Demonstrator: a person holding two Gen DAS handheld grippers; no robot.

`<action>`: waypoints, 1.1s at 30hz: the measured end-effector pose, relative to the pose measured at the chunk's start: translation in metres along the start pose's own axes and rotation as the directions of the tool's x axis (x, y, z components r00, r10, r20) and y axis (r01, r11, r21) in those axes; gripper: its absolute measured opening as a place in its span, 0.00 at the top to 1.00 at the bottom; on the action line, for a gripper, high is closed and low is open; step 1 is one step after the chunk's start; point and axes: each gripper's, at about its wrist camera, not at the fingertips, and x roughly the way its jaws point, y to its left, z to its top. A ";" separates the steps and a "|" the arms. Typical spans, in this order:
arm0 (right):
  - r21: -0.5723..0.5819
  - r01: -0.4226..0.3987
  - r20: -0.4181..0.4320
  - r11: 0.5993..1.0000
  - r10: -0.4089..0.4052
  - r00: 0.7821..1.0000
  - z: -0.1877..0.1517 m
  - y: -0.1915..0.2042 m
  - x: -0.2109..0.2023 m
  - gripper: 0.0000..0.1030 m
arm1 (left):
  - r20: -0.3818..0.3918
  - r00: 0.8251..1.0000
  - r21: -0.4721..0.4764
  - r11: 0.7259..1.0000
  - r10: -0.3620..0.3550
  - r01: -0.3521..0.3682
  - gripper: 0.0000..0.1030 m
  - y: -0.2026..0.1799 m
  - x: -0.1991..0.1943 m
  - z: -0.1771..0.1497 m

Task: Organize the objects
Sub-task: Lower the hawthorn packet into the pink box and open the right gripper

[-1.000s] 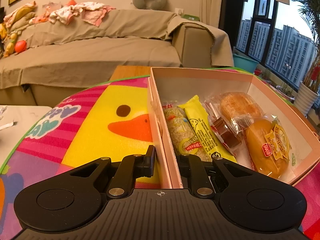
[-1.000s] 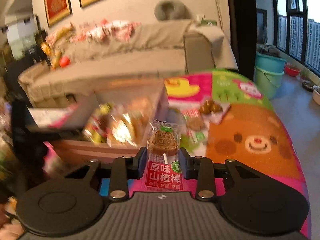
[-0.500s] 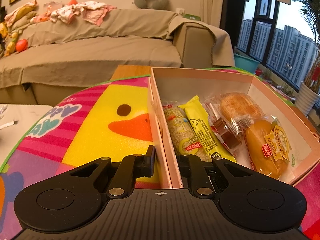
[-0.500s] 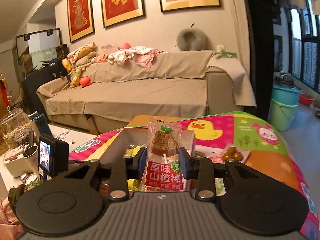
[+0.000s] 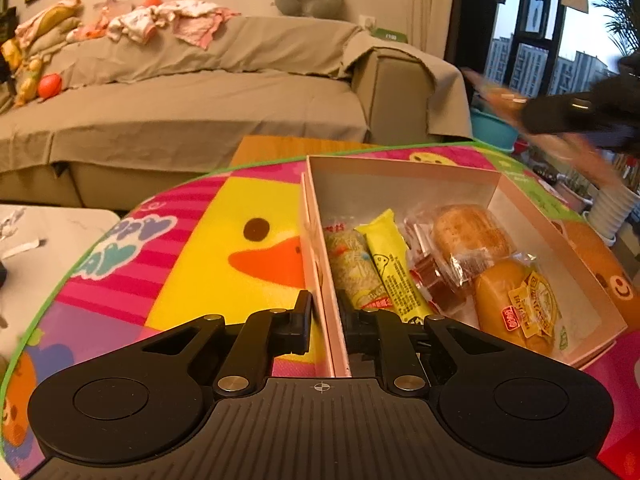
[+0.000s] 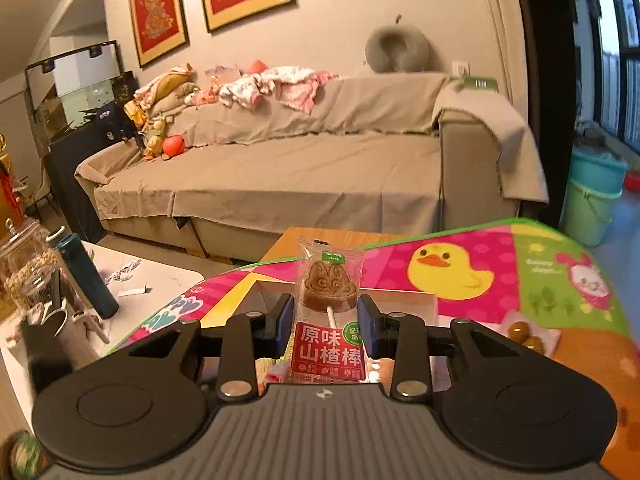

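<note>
Since a second ago, my right tongs (image 6: pixel 326 326) have swung up from the mat's far snacks toward the box. Going left to right: my left tongs (image 5: pixel 325 316) pinch the near left wall of the pink box (image 5: pixel 400 168), I judge to steady it on the desk. Right tongs clamp the hawthorn lollipop packet (image 6: pixel 328 320) upright above the box, ready to drop in.
</note>
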 end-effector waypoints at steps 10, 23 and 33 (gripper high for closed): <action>0.127 0.007 -0.057 0.992 0.000 0.998 0.004 -0.008 0.028 0.55 | -0.050 0.999 0.030 1.000 0.006 -0.004 0.86 0.000 0.012 -0.006; 0.390 -0.384 0.315 0.837 0.271 0.910 0.096 0.041 -0.084 0.41 | -0.109 0.993 0.158 0.986 -0.040 0.057 0.85 0.002 0.022 0.002; 0.042 0.073 0.212 0.996 -0.080 0.974 0.026 -0.024 -0.088 0.31 | -0.060 0.997 0.007 0.999 -0.045 0.046 0.86 0.010 0.020 -0.008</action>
